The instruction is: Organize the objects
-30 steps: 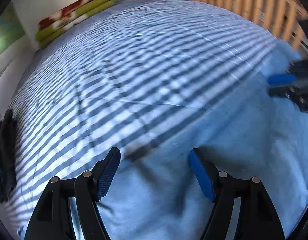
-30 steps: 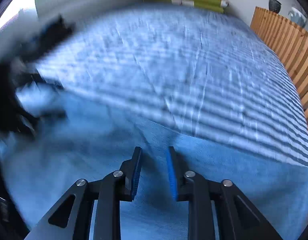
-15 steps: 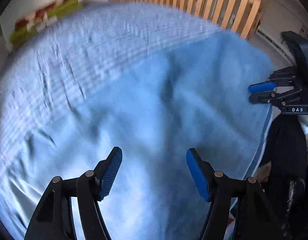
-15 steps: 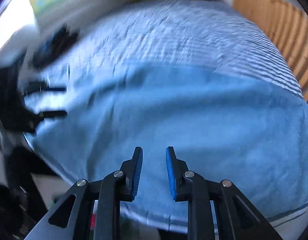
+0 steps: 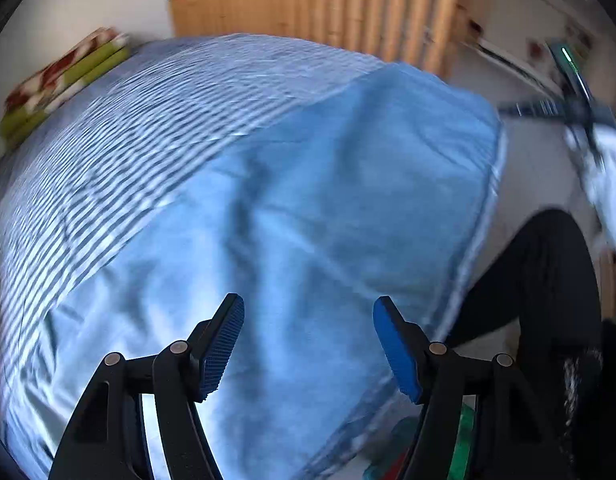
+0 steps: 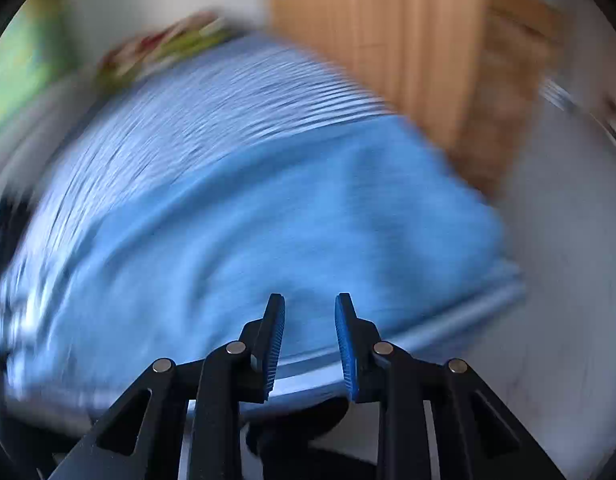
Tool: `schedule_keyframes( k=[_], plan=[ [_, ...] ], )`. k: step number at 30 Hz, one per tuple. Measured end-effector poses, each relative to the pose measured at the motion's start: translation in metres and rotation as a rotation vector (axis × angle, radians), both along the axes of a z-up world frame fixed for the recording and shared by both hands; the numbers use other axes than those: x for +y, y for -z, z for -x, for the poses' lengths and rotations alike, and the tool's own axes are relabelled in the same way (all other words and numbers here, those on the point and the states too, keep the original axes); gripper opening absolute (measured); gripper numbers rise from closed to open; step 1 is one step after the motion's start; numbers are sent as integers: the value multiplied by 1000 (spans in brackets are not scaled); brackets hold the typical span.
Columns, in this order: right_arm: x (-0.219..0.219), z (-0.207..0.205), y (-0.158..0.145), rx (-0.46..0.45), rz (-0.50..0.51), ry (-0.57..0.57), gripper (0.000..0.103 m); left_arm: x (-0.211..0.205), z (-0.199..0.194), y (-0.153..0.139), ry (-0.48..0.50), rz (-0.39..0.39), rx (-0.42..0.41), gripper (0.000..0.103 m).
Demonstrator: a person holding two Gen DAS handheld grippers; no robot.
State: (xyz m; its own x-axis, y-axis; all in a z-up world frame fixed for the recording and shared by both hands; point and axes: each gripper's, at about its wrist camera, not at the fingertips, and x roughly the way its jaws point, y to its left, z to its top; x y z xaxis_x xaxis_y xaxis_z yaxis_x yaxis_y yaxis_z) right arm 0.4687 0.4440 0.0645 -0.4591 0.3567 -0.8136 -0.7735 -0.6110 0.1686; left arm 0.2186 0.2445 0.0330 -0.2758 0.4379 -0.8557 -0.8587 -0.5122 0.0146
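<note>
Plain light-blue cloth blanket (image 5: 328, 200) lies spread over the near end of a bed with a blue-and-white striped cover (image 5: 147, 120), its edge hanging over the side. Left gripper (image 5: 308, 344) above it, jaws wide apart, nothing between. Right gripper (image 6: 310, 340), view blurred: jaws narrowly parted and opening, empty. Wooden slatted rail (image 5: 348, 12) behind.

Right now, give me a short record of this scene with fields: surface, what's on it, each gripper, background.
surface: bed with striped sheet
on it: plain blue blanket spread at the near end, reaching the bed's edge
far end: folded green and red bedding
left gripper: open, empty, above the blanket
right gripper: jaws opening, nothing between them
background: wooden slatted rail
</note>
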Motion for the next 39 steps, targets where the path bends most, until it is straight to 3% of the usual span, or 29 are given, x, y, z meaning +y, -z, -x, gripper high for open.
schedule_keyframes(
  k=[2,7,14,19,22,26,27,29,36,39],
  plan=[
    [33,-37,2,53,75,146,27,11,-10,8,29,26,17,70],
    [84,-85,11,170,191,297,27,25,-4,15,23,37,-13,70],
    [105,-74,40,210,316,308,27,24,16,19,-18,50,-33,70],
    [110,-60,68,171,366,302,28,20,17,18,-19,63,-39,70],
    [109,-61,69,238,353,312,35,20,17,21,-17,72,-46,70],
    [113,-49,74,303,357,305,36,23,19,23,-18,71,-54,70],
    [113,-46,74,304,350,307,34,23,20,22,-20,65,-58,70],
    [110,-42,72,312,351,293,14,22,22,19,-24,54,-64,70],
    [83,-38,22,357,186,229,11,7,31,13,-53,51,-50,70],
    [80,-23,12,271,135,216,11,-3,41,12,-96,38,-59,70]
  ],
)
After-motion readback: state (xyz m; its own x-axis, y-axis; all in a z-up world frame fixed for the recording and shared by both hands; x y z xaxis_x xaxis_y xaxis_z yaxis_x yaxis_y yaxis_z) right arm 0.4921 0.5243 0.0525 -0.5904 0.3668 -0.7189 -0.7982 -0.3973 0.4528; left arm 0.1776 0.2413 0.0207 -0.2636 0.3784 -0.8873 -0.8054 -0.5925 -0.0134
